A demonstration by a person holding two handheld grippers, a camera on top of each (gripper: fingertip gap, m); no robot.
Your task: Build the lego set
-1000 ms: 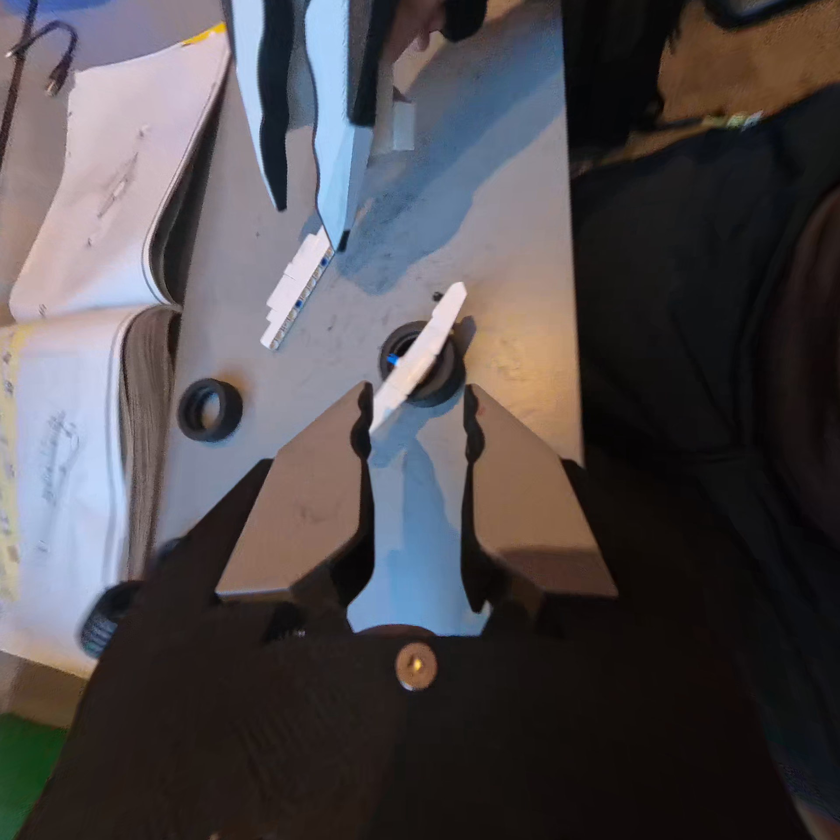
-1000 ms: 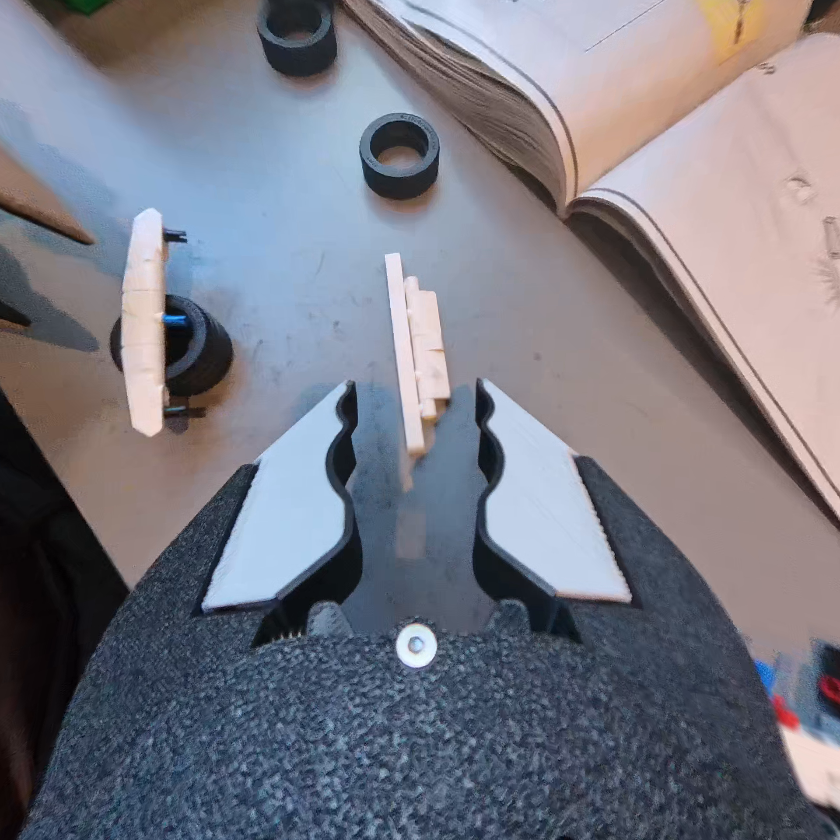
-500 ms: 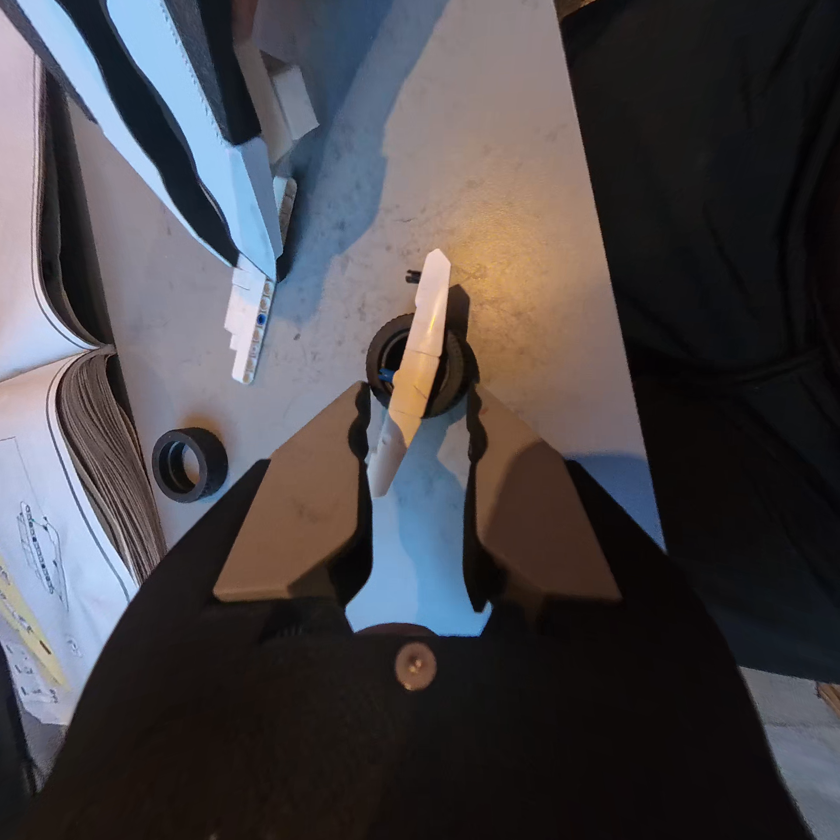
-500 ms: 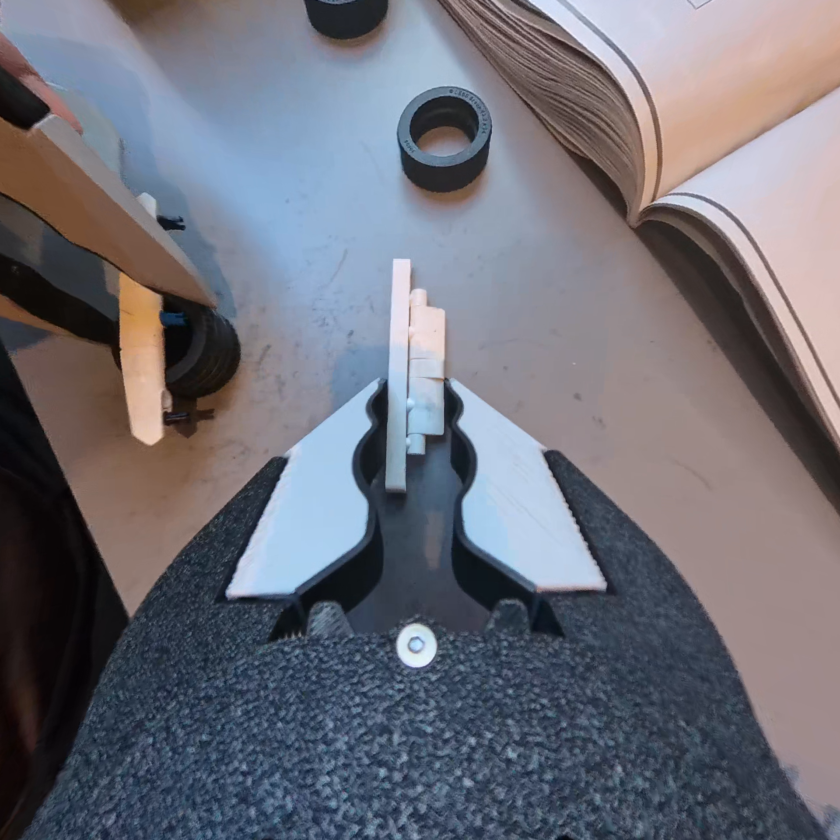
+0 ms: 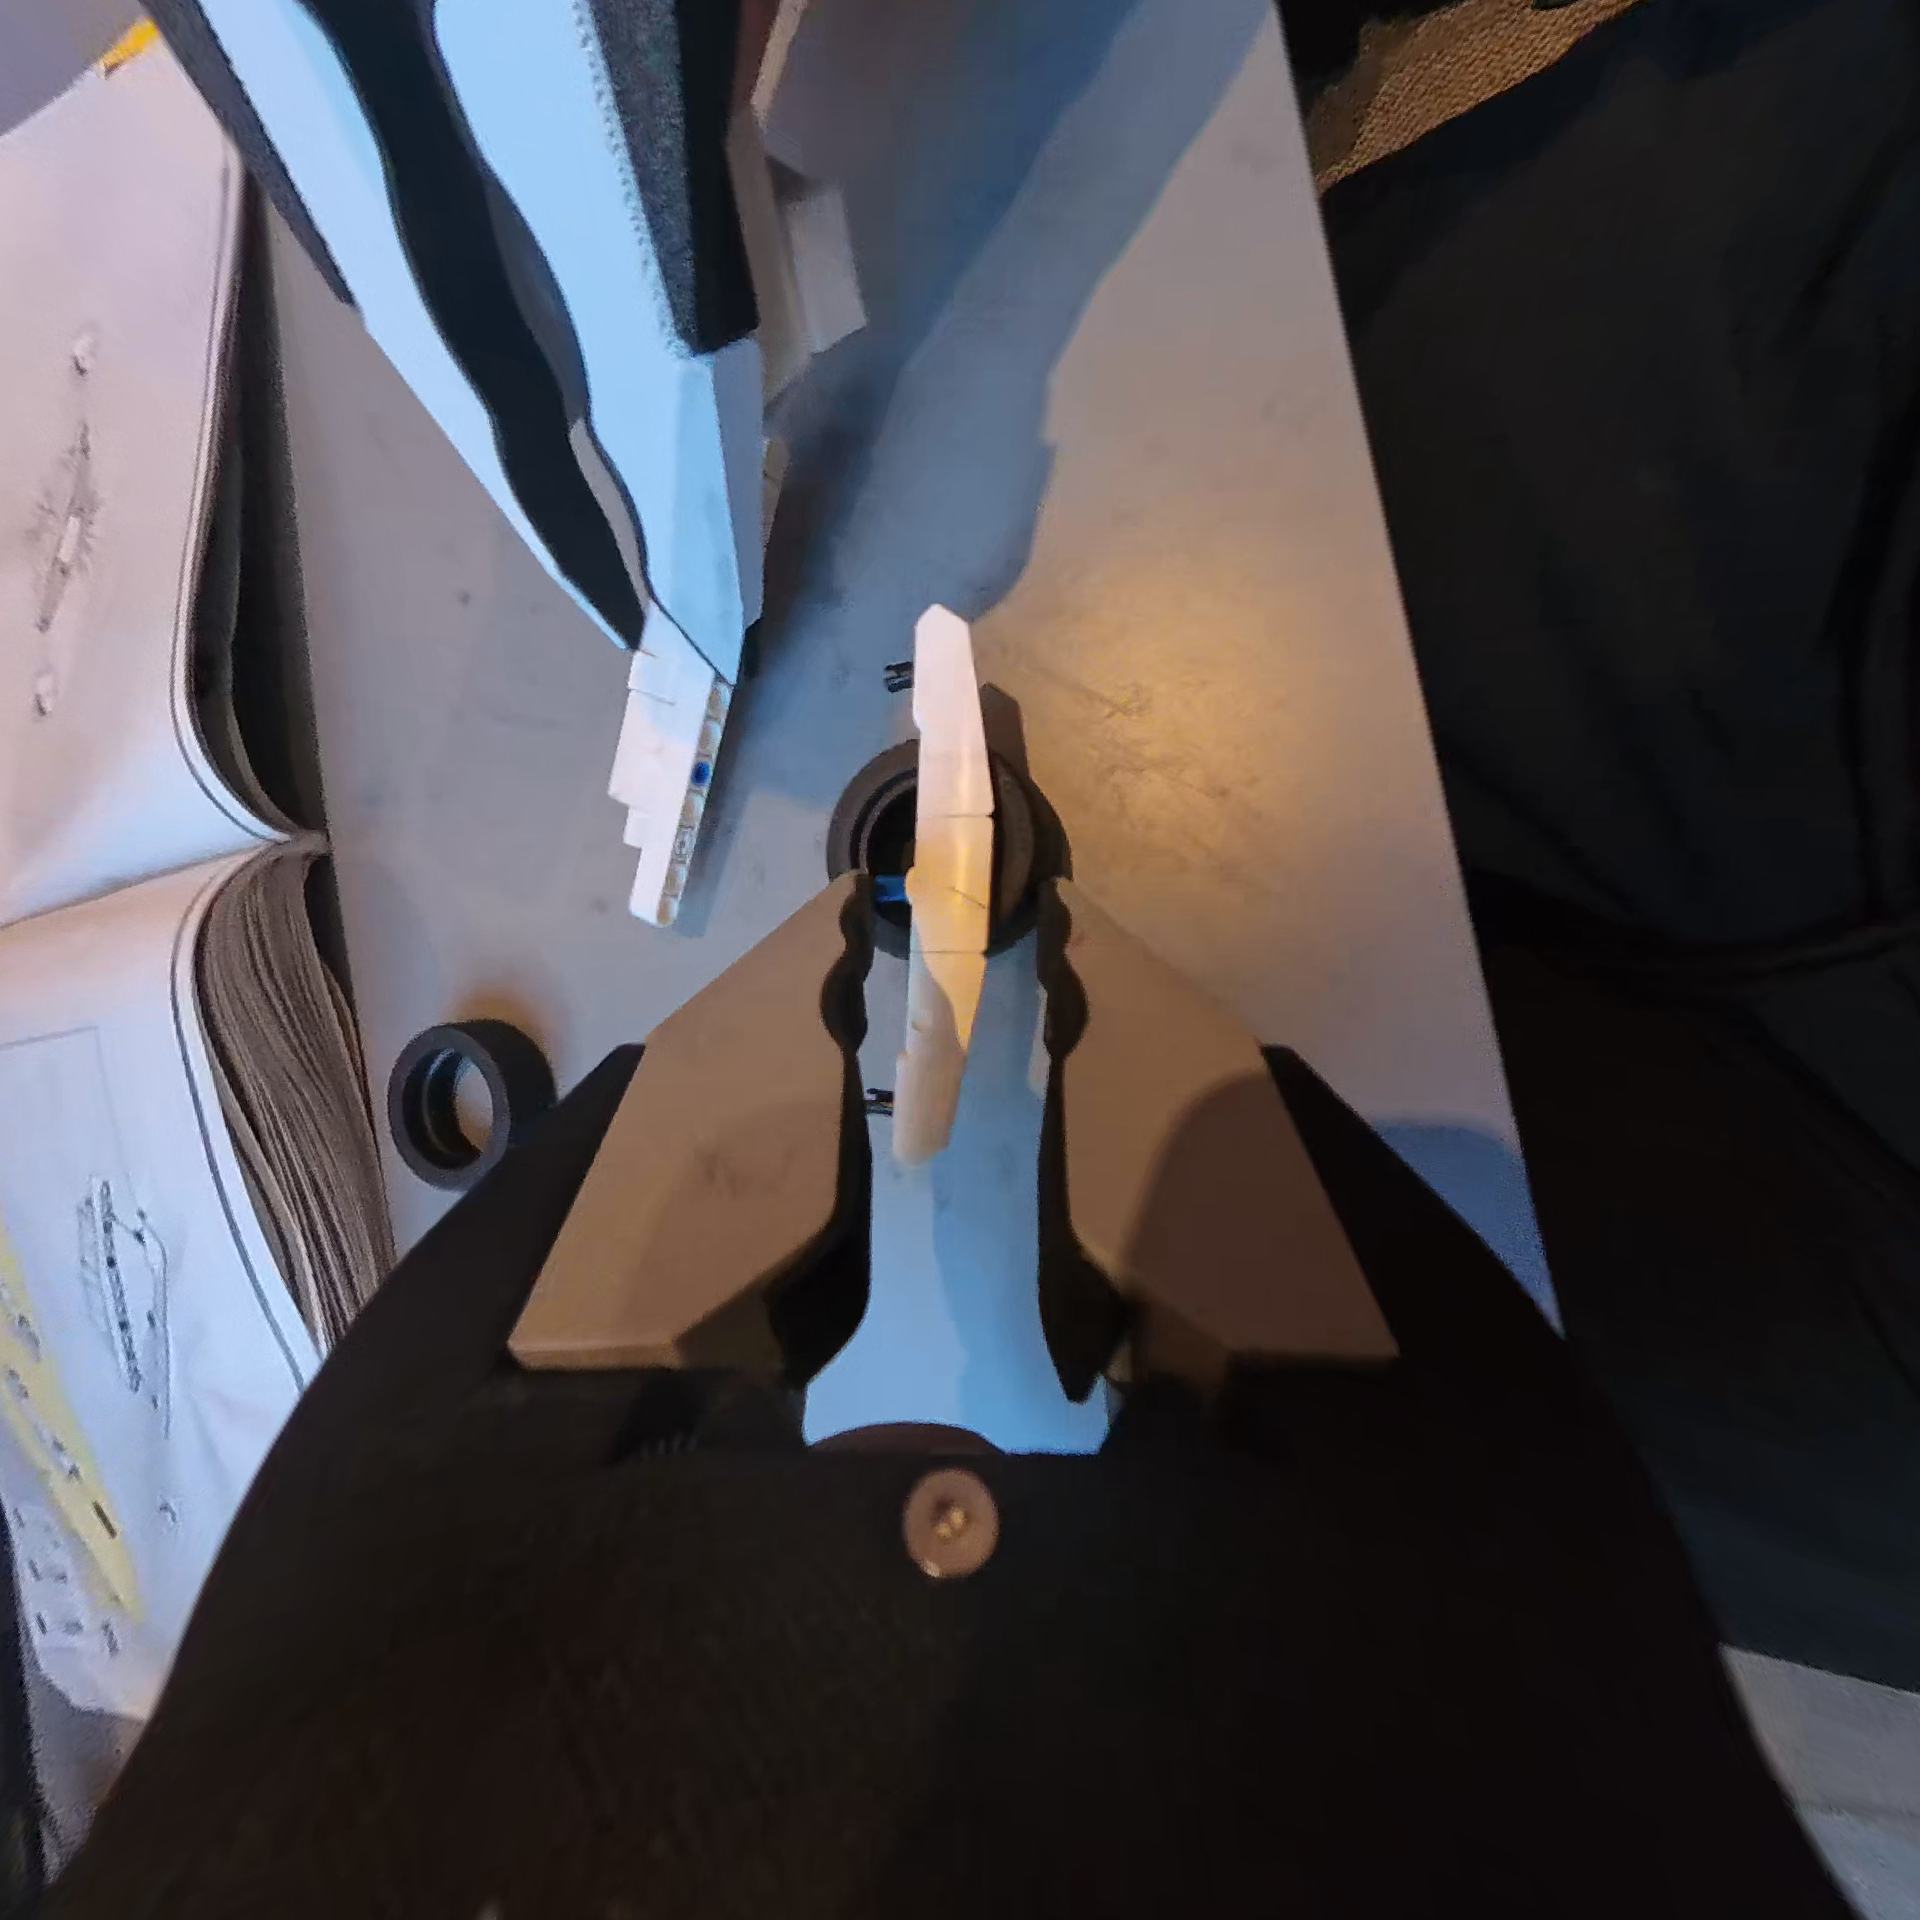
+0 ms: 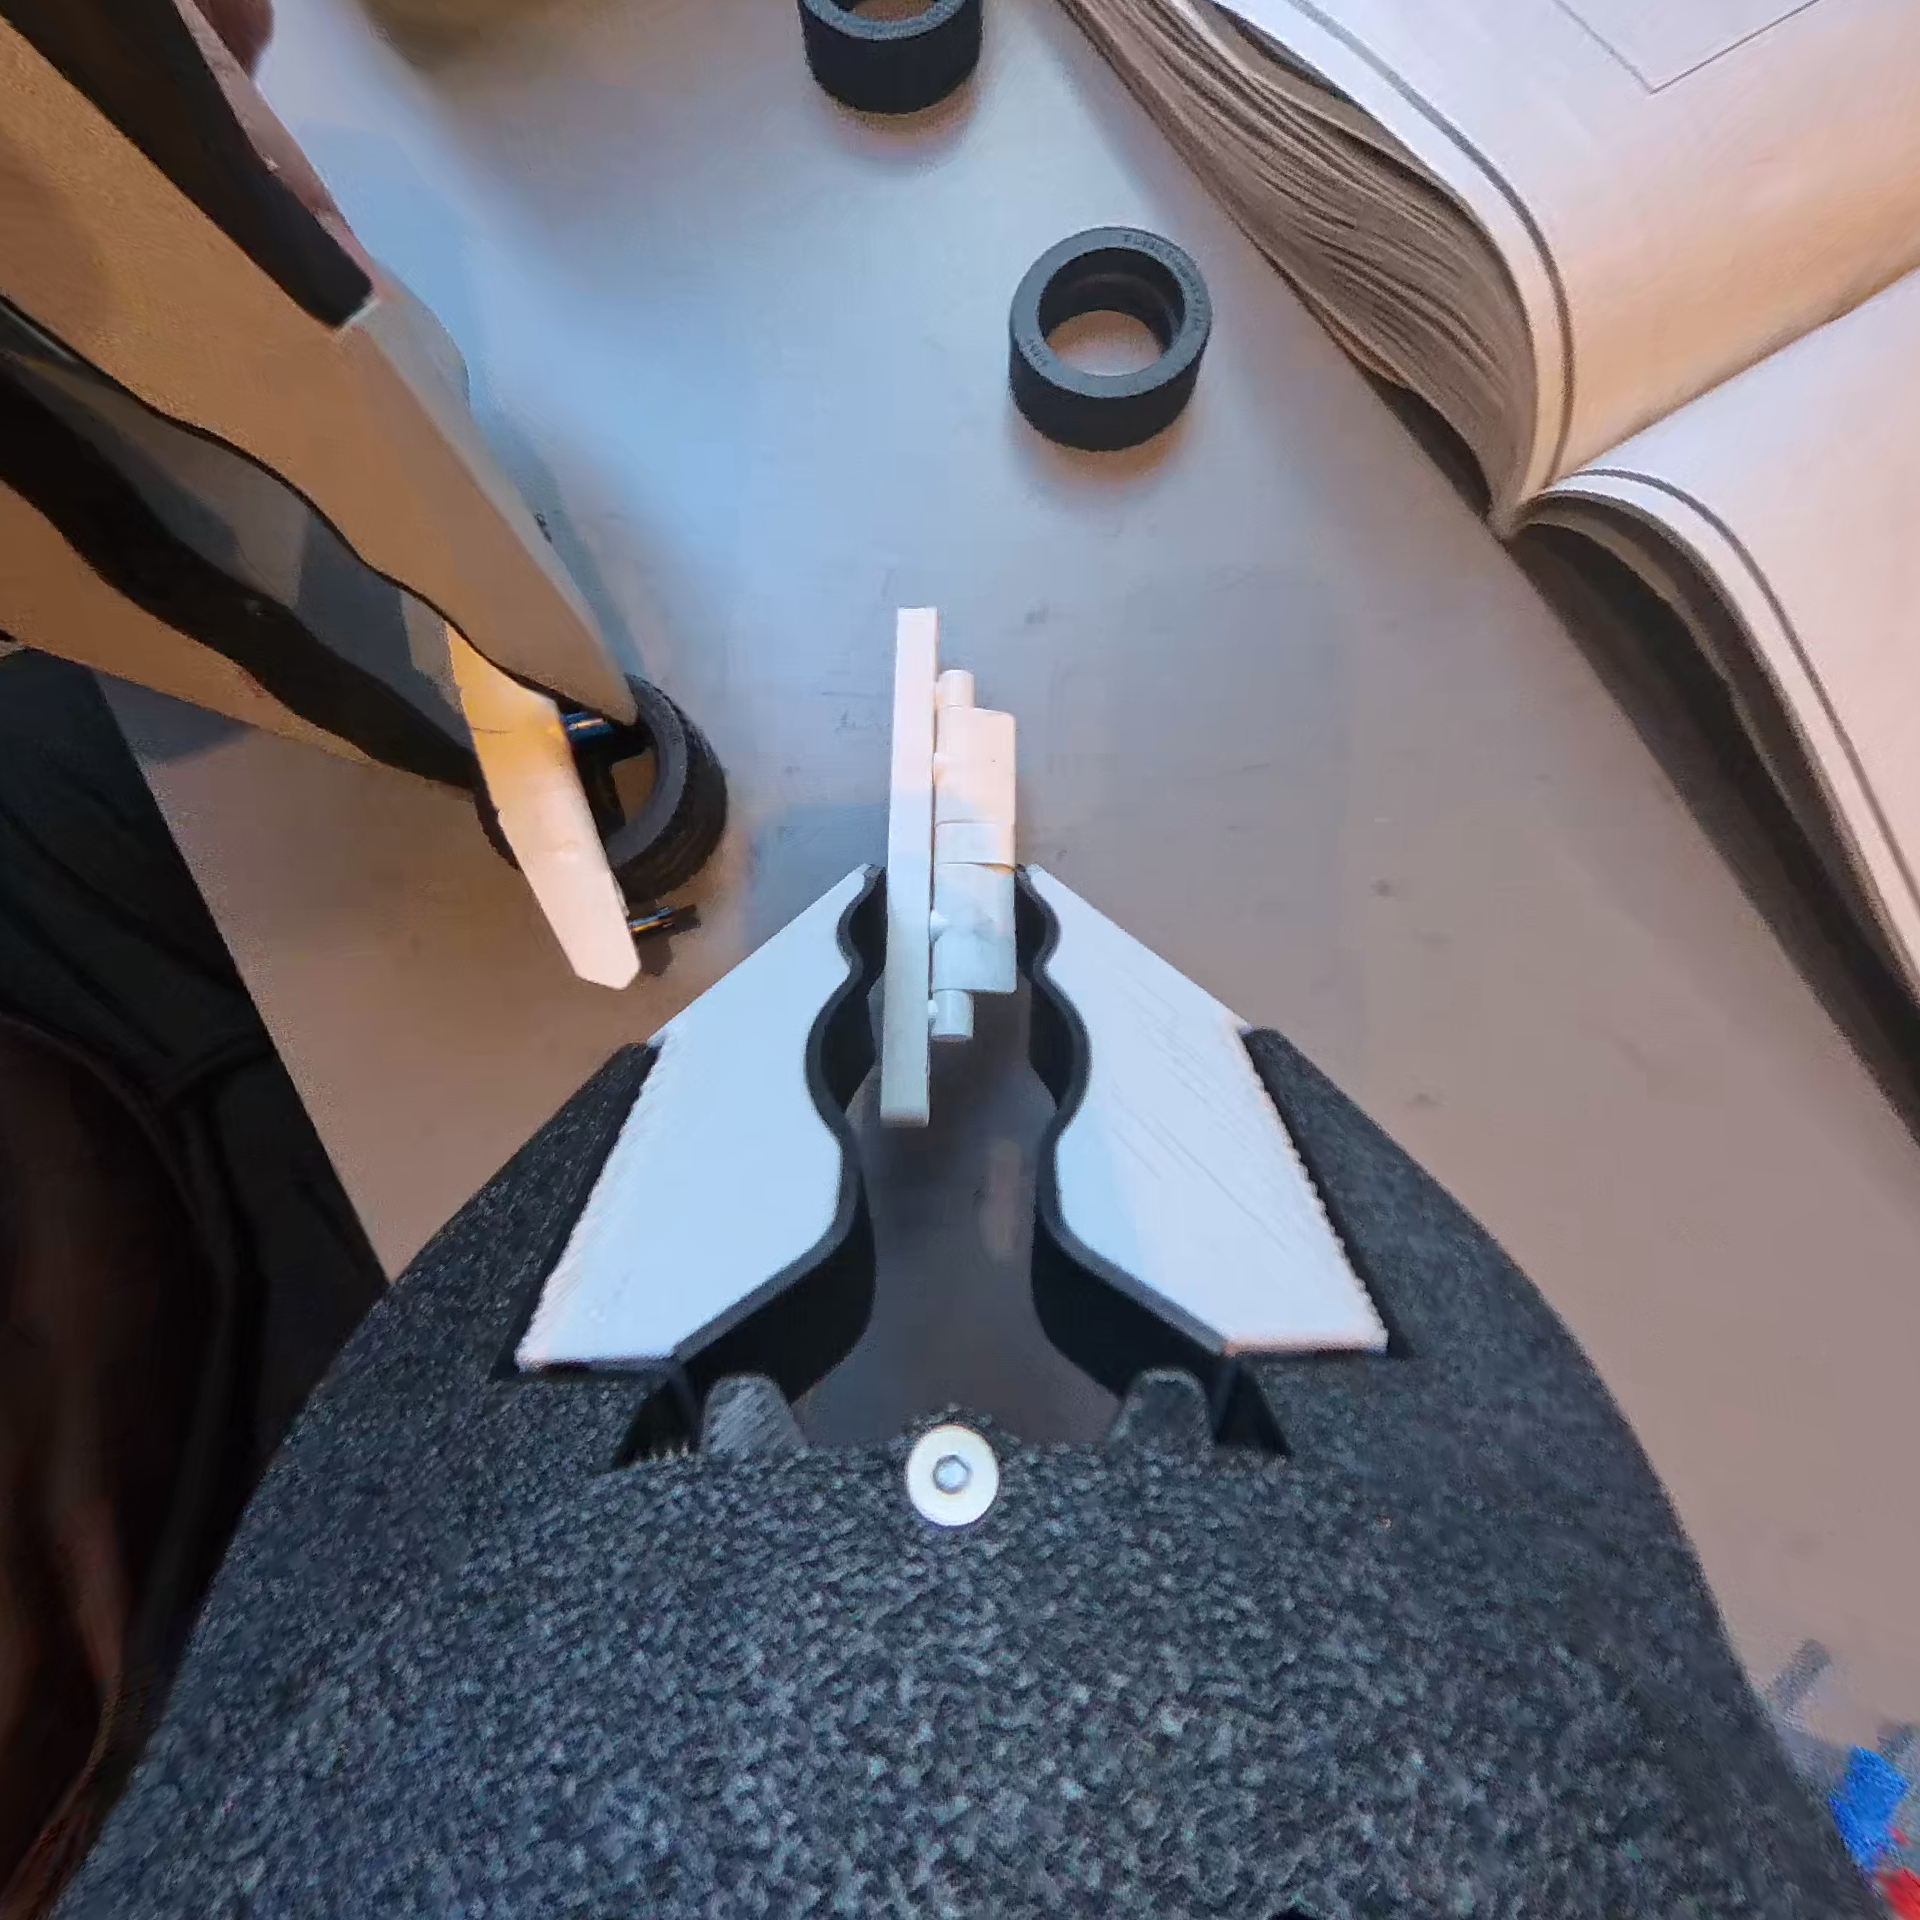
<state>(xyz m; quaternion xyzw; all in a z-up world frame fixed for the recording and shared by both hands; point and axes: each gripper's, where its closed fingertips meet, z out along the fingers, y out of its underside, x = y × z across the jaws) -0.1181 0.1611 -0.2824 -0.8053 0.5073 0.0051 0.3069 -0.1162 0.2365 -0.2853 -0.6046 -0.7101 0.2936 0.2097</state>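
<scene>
A white curved panel (image 5: 948, 790) with black and blue pins stands on edge against a black tyre (image 5: 1023, 862) on the grey table (image 5: 1195, 623). My left gripper (image 5: 951, 914) is open and straddles the panel's near half, with a gap on each side. It also shows in the right wrist view (image 6: 561, 769) around the panel (image 6: 551, 831). My right gripper (image 6: 948, 883) is shut on a white stepped beam assembly (image 6: 951, 790). In the left wrist view the right gripper (image 5: 691, 649) holds this assembly (image 5: 670, 790) just left of the panel.
An open instruction book (image 5: 104, 520) (image 6: 1558, 208) lies along one side of the table. A loose black tyre (image 5: 452, 1112) (image 6: 1112, 338) sits near it, another tyre (image 6: 894, 52) farther off. The table edge (image 5: 1455, 935) runs close beside the panel, with dark cloth (image 5: 1662, 727) beyond.
My right gripper moved forward and shut on the white beam assembly. My left gripper moved forward around the white panel and its fingers narrowed a little.
</scene>
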